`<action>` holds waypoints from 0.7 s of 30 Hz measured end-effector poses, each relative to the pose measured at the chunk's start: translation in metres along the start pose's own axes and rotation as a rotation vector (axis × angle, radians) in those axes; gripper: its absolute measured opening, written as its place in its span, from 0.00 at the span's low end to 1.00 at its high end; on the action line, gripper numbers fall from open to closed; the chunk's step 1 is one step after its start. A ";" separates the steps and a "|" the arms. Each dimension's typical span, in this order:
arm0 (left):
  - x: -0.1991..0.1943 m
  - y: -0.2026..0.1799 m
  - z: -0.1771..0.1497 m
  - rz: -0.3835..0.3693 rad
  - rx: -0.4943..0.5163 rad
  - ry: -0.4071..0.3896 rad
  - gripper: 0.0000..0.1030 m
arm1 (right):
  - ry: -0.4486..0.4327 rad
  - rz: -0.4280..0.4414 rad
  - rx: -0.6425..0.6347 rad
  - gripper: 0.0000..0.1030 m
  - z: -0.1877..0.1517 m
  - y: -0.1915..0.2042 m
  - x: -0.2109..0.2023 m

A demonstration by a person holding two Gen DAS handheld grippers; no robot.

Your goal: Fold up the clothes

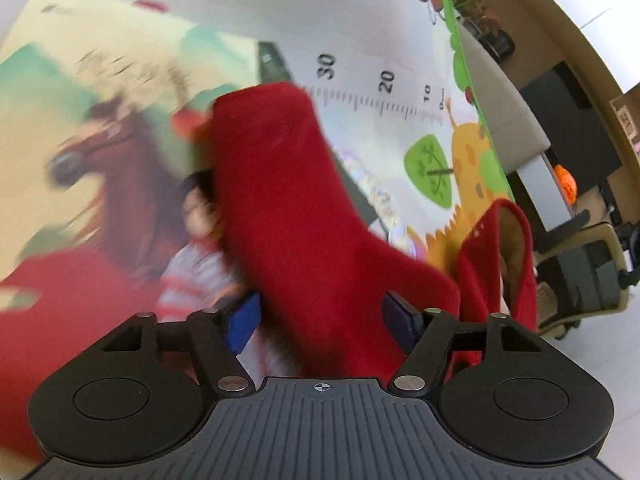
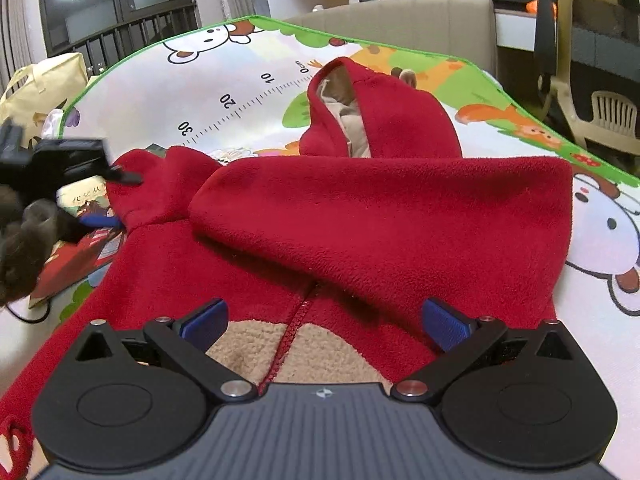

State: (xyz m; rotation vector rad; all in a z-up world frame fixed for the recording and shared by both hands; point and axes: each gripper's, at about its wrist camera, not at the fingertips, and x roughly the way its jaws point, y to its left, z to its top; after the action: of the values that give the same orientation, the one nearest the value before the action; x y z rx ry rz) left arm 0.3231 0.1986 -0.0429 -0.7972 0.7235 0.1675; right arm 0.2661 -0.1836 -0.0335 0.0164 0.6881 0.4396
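Play mat (image 2: 248, 80): printed surface with a ruler scale, fills the upper frame; it carries everything.
Red fleece hoodie (image 2: 360, 216): lies mid-frame on the mat, one sleeve folded across the chest, hood (image 2: 384, 120) above. Judged soft, light, limp, non-slip; will sag when lifted.
Left sleeve (image 1: 288, 200): frame centre, left wrist view. Recommended hold: cuff or hem edge.
Left gripper (image 1: 320, 320): fingers released, sleeve between them.
Right gripper (image 2: 324, 324): fingers released, empty, over the zipper (image 2: 294, 322).

Cartoon play mat (image 2: 248, 92), blurred picture book (image 1: 100, 120), perhaps.
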 end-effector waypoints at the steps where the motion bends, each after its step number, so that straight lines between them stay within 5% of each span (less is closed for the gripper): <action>1: 0.006 -0.008 0.002 0.028 0.043 -0.024 0.41 | -0.002 0.000 -0.002 1.00 0.000 0.000 -0.001; 2: 0.008 -0.019 0.001 0.055 0.115 -0.053 0.12 | -0.005 0.005 0.002 1.00 0.000 -0.001 -0.002; 5: -0.004 -0.064 -0.011 0.036 0.376 -0.152 0.13 | -0.041 0.038 0.053 1.00 0.002 -0.012 -0.012; 9: -0.048 -0.132 -0.043 -0.155 0.665 -0.283 0.13 | -0.161 0.033 0.141 1.00 0.011 -0.037 -0.049; 13: -0.058 -0.178 -0.103 -0.358 0.890 -0.210 0.14 | -0.272 -0.102 0.163 1.00 0.020 -0.058 -0.085; 18: -0.023 -0.185 -0.167 -0.410 1.068 0.090 0.51 | -0.277 -0.158 0.197 1.00 0.032 -0.070 -0.095; 21: -0.025 -0.172 -0.162 -0.400 1.030 0.141 0.76 | -0.251 -0.153 0.164 1.00 0.038 -0.068 -0.080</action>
State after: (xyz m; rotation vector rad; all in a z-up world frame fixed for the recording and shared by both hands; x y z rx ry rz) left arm 0.2867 -0.0325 -0.0019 0.0528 0.6535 -0.5963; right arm 0.2604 -0.2723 0.0340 0.1704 0.4726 0.2279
